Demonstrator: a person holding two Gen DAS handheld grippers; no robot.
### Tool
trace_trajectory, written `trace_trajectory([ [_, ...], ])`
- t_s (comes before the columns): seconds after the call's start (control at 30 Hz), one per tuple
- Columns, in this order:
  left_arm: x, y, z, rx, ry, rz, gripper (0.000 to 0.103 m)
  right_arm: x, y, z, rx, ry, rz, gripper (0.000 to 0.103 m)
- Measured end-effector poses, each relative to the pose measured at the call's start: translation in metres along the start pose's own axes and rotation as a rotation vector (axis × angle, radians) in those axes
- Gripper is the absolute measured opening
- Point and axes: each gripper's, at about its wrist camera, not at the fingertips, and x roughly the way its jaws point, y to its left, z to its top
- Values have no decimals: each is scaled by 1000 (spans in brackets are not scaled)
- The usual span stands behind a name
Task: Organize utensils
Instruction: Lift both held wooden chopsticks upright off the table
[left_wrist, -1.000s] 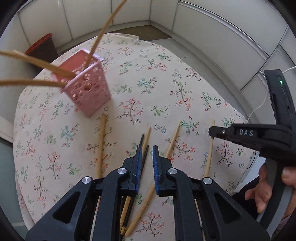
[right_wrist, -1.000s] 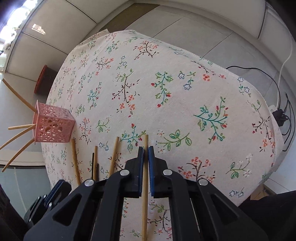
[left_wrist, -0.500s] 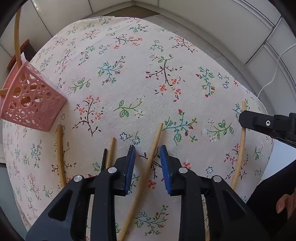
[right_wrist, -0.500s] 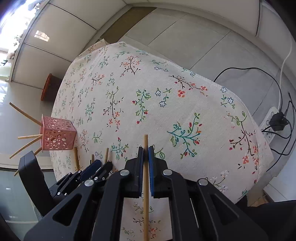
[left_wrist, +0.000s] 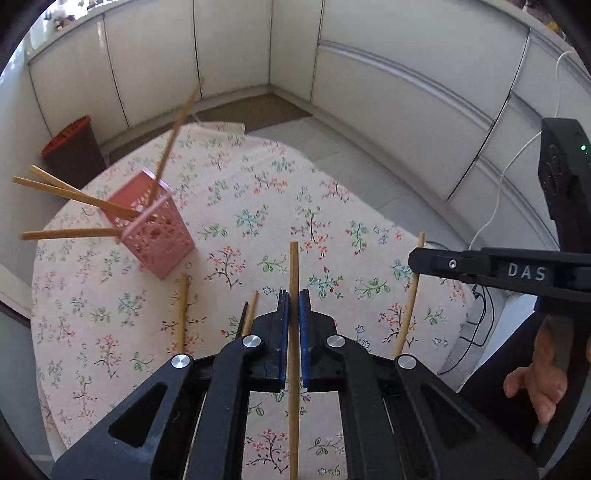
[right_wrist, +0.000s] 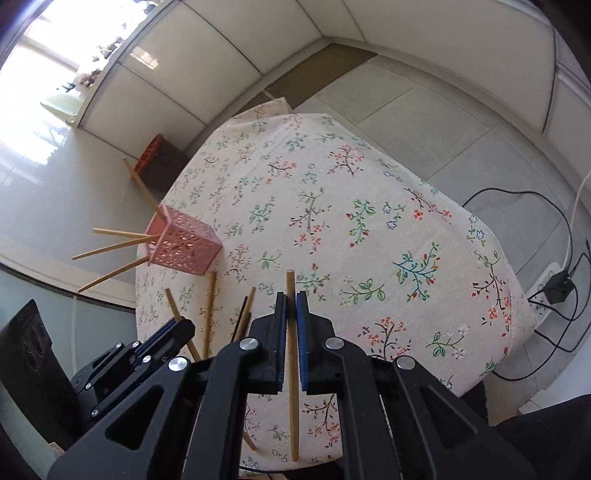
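My left gripper is shut on a wooden chopstick and holds it above the table. My right gripper is shut on another wooden chopstick, also lifted; it shows in the left wrist view too. A pink perforated holder stands at the table's left with several chopsticks leaning out of it; it also shows in the right wrist view. Loose chopsticks and a dark pair lie on the floral tablecloth.
A brown bin with a red rim stands on the floor beyond the table. A power strip with cables lies on the floor to the right. White cabinets line the walls.
My left gripper has shut on a chopstick and lifted it off the table. My right gripper has risen higher with its chopstick. Both views have pulled back from the cloth.
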Motion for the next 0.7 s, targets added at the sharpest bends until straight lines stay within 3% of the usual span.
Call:
trace_trajectory([
  [0.1, -40, 1, -11, -20, -101, -7, 4, -21, 16, -8, -69, -40, 19, 6],
  [0.4, -100, 8, -17, -135, -299, -6, 5, -69, 53, -16, -185, -139, 65, 6],
  [0.7, -142, 26, 13, -225, -396, 65, 5, -109, 87, 20, -215, -243, 133, 6],
])
